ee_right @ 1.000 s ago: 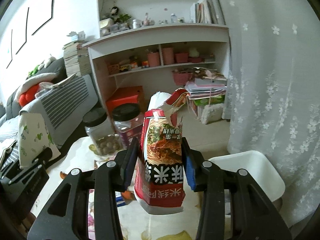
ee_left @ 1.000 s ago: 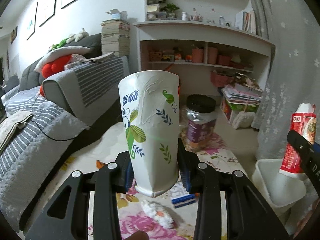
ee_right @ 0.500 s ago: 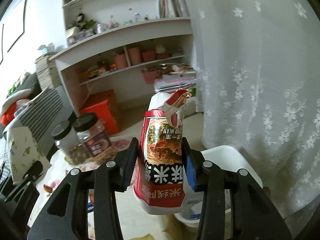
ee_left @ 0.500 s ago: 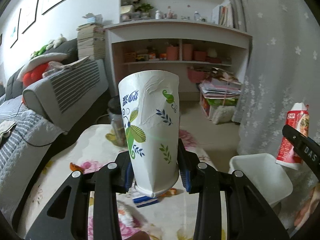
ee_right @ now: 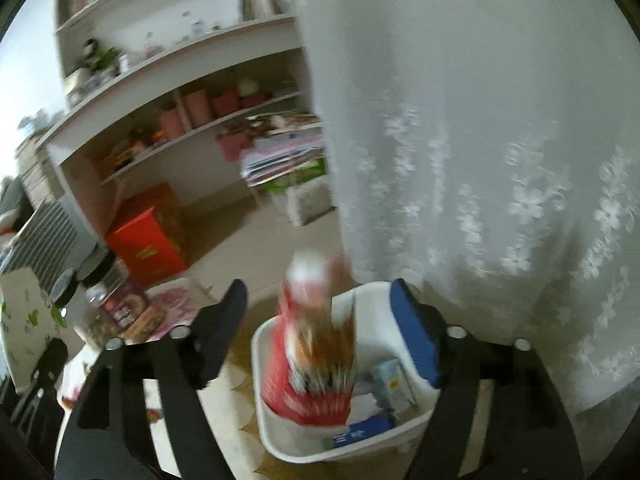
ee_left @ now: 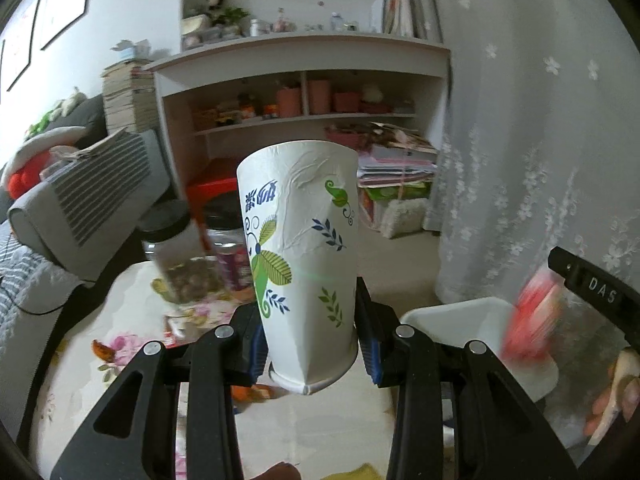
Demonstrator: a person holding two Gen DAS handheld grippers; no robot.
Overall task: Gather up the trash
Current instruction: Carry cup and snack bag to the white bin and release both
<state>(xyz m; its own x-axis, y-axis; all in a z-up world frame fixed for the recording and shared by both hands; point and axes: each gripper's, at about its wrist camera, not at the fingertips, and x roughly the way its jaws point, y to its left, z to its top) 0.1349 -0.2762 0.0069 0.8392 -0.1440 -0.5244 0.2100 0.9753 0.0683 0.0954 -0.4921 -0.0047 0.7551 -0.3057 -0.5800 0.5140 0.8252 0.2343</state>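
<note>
Curtain (ee_right: pixel 480 128) fills the whole side beyond the desk, white with little flowers, and the shelf unit (ee_left: pixel 304 92) stands behind, packed with pink pots and stacked papers. Sofa arm (ee_left: pixel 92 200) with its striped cover sits off the desk's far left corner. The desk (ee_left: pixel 132 364) itself, in a flowered cloth, runs under both my tools.

Just past the desk's right edge sits the white bin (ee_right: pixel 340 446), low, with a carton and bits of paper already lying inside. And there goes the red snack bag (ee_right: pixel 312 356), blurred, upright, its bottom end down inside the bin! My right hand-held gripper (ee_right: pixel 320 320) is over the bin with its jaws spreading apart as I speak, blue pad on one side, black finger on the other, both clear of the bag between them. Nothing gripped there now.

My left hand-held gripper (ee_left: pixel 308 344) has the paper cup (ee_left: pixel 304 260) pinched at its lower part, pads pressing in on both sides so the base creases. The cup stands upright, white with green and blue leaves, over the desk's middle.

Two jars (ee_left: pixel 188 252) with black lids stand near the desk's far edge, side by side. A red box (ee_right: pixel 148 244) rests on the floor by the shelf unit. Orange scraps (ee_left: pixel 102 348) lie on the cloth toward the left edge.
</note>
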